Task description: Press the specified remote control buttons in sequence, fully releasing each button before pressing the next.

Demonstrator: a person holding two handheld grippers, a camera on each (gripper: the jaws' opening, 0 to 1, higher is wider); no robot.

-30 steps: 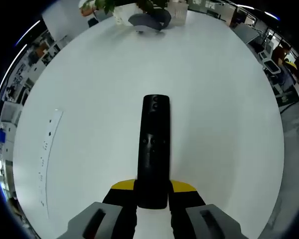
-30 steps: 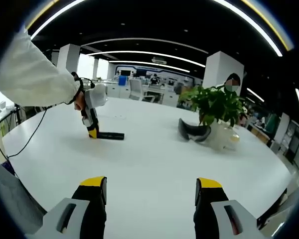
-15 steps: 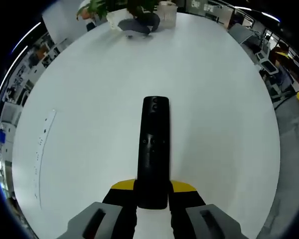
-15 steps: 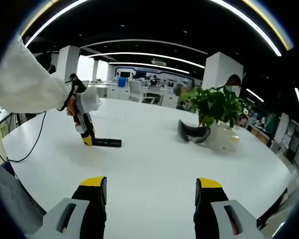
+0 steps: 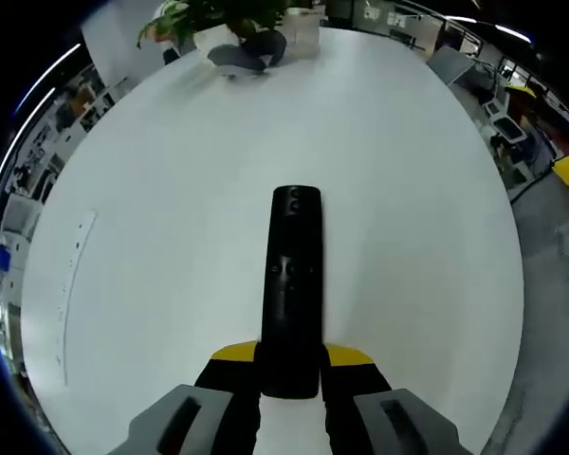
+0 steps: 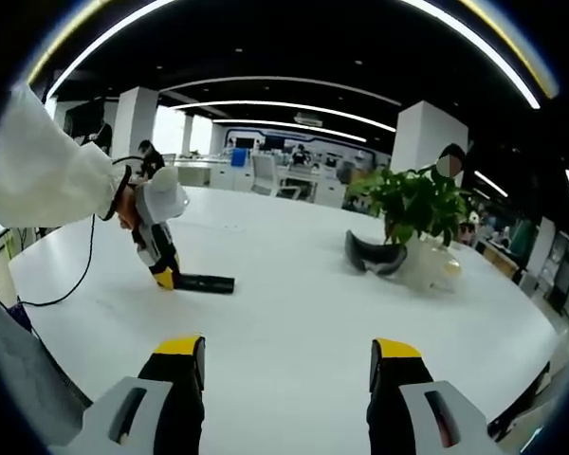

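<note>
In the left gripper view, the remote control (image 5: 292, 289) is a long, thin black bar. Its long side runs straight up the middle of the frame. One end sits low between the yellow-tipped jaws of the left gripper (image 5: 290, 365), and the other end points up toward the top of the frame. The jaws are clenched on that near end, one on each side. The remote lies flat on the big white table (image 5: 171, 190).

The remote is dark and a bit shiny. Near its far end there are some small round buttons, and more small buttons sit around its middle. No words or brand marks can be read on it; they are too small to tell.

At the left of the frame a thin white strip (image 5: 74, 284) with tiny dark marks lies on the table. The marks are too small to read. At the top of the frame stands a green plant (image 5: 209, 13) in a white pot, with a dark curved thing (image 5: 247, 52) just beside it.

In the right gripper view, the remote is a small black bar (image 6: 204, 282) lying at the left middle of the frame, with its long side running left to right. The left gripper grips its left end. A hand (image 6: 125, 210) with a white sleeve (image 6: 38, 180) holds that gripper. The right gripper (image 6: 287, 357) is at the bottom of the frame, with its jaws spread wide apart and nothing between them. It hangs above the table, well apart from the remote. The plant shows at the right of the frame.
</note>
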